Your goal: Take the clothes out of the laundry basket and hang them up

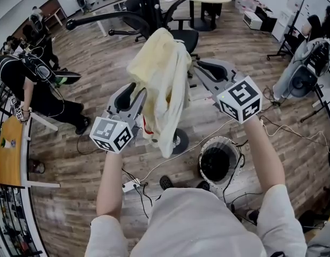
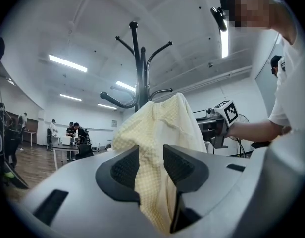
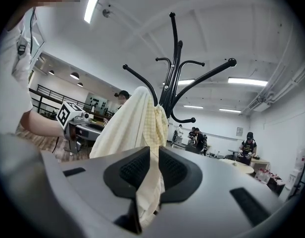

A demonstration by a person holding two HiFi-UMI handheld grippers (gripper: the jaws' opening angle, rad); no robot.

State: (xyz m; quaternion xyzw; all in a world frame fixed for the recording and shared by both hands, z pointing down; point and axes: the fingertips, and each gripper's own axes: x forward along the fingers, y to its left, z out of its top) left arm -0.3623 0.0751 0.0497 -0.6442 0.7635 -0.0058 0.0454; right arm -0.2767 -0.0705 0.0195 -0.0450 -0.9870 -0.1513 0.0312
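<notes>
- The garment (image 1: pixel 162 84), pale yellow with a fine check weave and a plain cream inner face, hung draped over one arm of the black coat rack (image 1: pixel 149 4). Its top was bunched over the arm and its folds fell down beside the pole.
- In the head view, the garment's lower edge hung free just above the rack's round base (image 1: pixel 179 141), clear of the floor (image 1: pixel 100 52).
- The left gripper (image 1: pixel 137 98) stood at the garment's left side. In the left gripper view, its fingers (image 2: pixel 125 167) were well apart, with checked cloth (image 2: pixel 162 128) hanging between them.
- The right gripper (image 1: pixel 200 71) stood at the garment's right side. In the right gripper view, its fingers (image 3: pixel 135 170) were only a narrow gap apart, and a cream fold (image 3: pixel 135 118) hung slack through that gap.
- Each gripper showed in the other's view, just beyond the cloth: the right (image 2: pixel 214 125) and the left (image 3: pixel 78 125).
- The other rack arms (image 3: pixel 212 71) curved up and outward, bare, above and beyond the garment.
- The laundry basket (image 1: pixel 221 140), white-walled and dark inside, stood on the floor to the right of the rack base, near the person's feet.
- Cables (image 1: pixel 154 165) ran across the floor between the base and the basket.
- A black office chair (image 1: pixel 184 36) stood close behind the rack.
- Open wood floor lay to the left of the rack, bounded by a seated person (image 1: pixel 25 79) at the far left edge.
</notes>
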